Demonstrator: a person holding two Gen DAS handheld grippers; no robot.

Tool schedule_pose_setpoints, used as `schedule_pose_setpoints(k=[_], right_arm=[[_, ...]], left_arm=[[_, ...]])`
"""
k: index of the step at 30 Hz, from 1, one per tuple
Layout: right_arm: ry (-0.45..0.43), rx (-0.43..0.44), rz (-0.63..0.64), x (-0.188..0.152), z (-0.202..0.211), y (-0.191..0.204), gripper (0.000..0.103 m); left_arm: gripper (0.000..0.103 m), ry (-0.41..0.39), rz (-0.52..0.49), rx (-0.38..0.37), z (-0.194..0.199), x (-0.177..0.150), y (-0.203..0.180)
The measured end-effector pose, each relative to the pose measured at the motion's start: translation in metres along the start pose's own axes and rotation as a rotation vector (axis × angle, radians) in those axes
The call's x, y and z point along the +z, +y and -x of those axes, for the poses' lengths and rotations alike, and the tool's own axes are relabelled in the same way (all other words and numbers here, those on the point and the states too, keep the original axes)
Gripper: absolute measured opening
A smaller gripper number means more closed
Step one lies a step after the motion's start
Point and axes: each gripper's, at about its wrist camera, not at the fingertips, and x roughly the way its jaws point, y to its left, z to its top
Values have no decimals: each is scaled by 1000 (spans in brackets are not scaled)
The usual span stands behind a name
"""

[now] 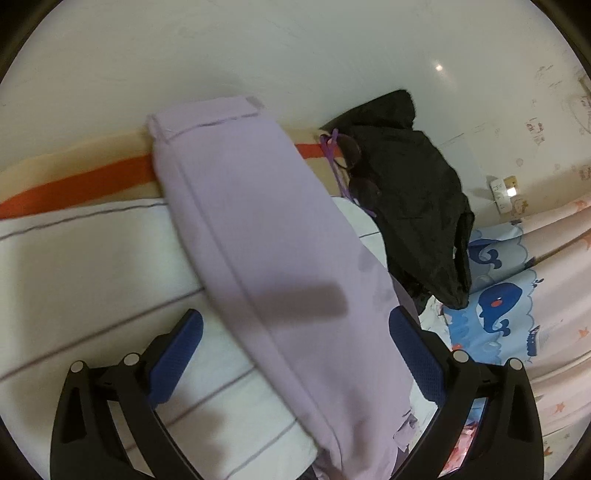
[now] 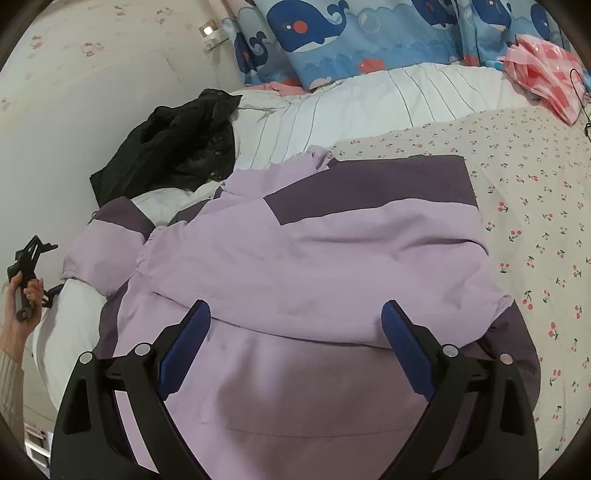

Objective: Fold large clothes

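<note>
A large lilac jacket with dark purple panels (image 2: 303, 258) lies spread on the bed in the right wrist view. My right gripper (image 2: 295, 317) is open above its near part, with the fabric below the blue fingers. One lilac sleeve (image 1: 266, 251) stretches away over the white quilt in the left wrist view. My left gripper (image 1: 295, 325) is open and straddles that sleeve without gripping it. The left gripper also shows small at the far left of the right wrist view (image 2: 29, 258), held in a hand.
A black garment (image 2: 177, 147) lies crumpled by the wall, also in the left wrist view (image 1: 417, 199). A white striped quilt (image 2: 369, 99), whale-print pillows (image 2: 332, 33) and a pink item (image 2: 543, 74) sit at the bed's head. A floral sheet (image 2: 535, 221) covers the right.
</note>
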Motion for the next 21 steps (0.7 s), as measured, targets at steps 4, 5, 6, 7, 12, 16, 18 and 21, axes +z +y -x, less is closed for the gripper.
schedule_pose_setpoints(k=[4,5,6,7,12,16,18,21], right_arm=[[3,2,5,-1,-4,1,90],[3,3,6,-1,-4,1,90],[2,5,7,-1,-4,2,90],[0,7,7,-1,-4,3,90],[-11,18,9,1,0,5,90],[-40,34,-8,5,9,3,90],[-58,43,-20,8,15,1,90],[-96,66,-54,14,28,-5,90]], left_arm=[[95,-7,81,20,-12,9,7],[92,-25,101,10,-10,10,11],[66,-35,126,-18,-10,12,13],[41,-23,142,-54,-13,14,16],[22,-55,111,-138,-8,9,10],[19,-118,19,-284,20,-5,-27],[18,-128,-49,-365,38,-16,-61],[18,-119,-168,-477,66,-40,-124]])
